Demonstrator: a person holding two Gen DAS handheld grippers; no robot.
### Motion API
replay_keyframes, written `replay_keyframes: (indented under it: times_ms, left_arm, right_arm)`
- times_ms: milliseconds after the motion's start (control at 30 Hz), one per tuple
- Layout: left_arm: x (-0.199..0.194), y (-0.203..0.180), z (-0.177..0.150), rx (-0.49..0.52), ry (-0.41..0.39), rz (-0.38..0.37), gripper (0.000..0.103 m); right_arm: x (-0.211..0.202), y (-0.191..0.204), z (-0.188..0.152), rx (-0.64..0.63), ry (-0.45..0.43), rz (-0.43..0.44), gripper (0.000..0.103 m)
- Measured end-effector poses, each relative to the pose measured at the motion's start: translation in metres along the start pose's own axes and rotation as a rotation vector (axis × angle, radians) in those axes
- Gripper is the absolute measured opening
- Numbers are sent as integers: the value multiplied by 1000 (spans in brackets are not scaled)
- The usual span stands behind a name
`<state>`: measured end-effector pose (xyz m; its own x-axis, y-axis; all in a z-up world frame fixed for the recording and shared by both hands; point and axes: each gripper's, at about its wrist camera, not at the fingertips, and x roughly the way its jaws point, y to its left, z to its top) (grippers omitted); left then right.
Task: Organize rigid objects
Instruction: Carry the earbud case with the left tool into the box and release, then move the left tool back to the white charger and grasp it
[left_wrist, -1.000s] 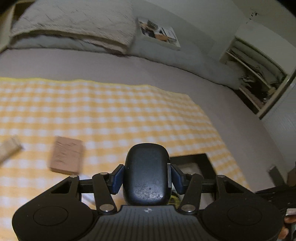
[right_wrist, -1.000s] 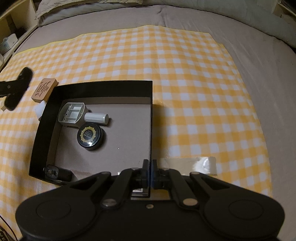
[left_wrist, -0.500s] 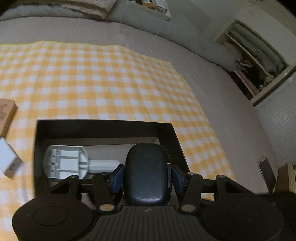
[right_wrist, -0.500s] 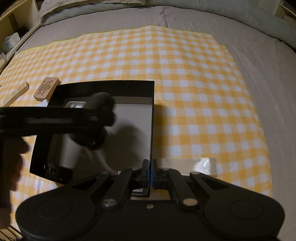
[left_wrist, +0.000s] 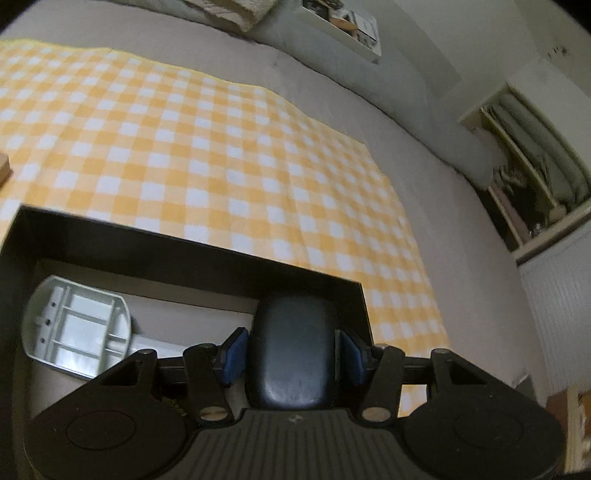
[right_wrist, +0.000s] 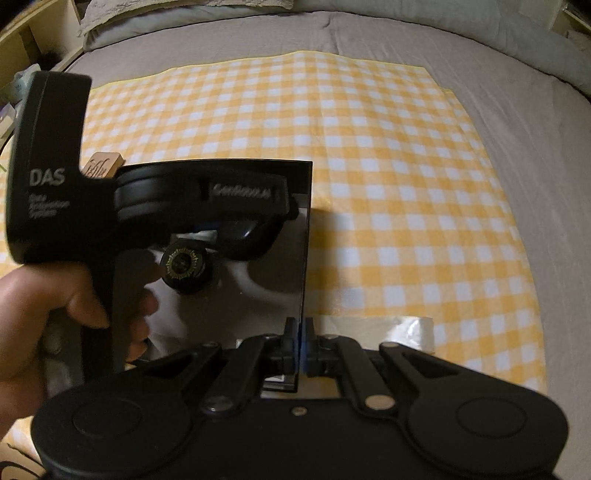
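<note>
Left tool (left_wrist: 293, 354) with black case (left_wrist: 293, 350) over box (left_wrist: 147, 247)

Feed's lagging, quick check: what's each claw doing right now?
Left claw: shut on the dark oval case.
Right claw: shut on the black box wall.

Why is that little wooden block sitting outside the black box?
It looks left behind. The wooden block lies on the checked cloth just past the black box, while a round tin and grey plastic piece are already inside.

The bed (right_wrist: 535, 122) is covered in grey; a yellow checked cloth (right_wrist: 369, 147) is spread on it.
</note>
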<state>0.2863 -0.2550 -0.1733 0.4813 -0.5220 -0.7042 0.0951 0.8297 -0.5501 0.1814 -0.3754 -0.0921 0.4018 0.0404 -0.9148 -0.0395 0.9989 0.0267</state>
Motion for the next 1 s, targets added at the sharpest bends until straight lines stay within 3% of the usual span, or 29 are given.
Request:
replay_keyframes:
  times_ms: [200,533,667,800,1000]
  left_arm:
    - [4,1,-1,-21,-7,-5,60]
    - [-20,-8,0,75,28,-34,65]
    - [-41,-14,-2,129,26,-31,73]
    - [-66,-15,-3,171,-1,-5,92]
    - [-97,-14,1,227,-48,48,102]
  right_arm:
    - [1,0,0,-8,3,1,3]
    - [3,-1,0,10,5,13,3]
    - [4,-2,-1,18,4,19,3]
    - [4,-3,-1,26,2,24,3]
    - [4,-2,-1,33,2,17,3]
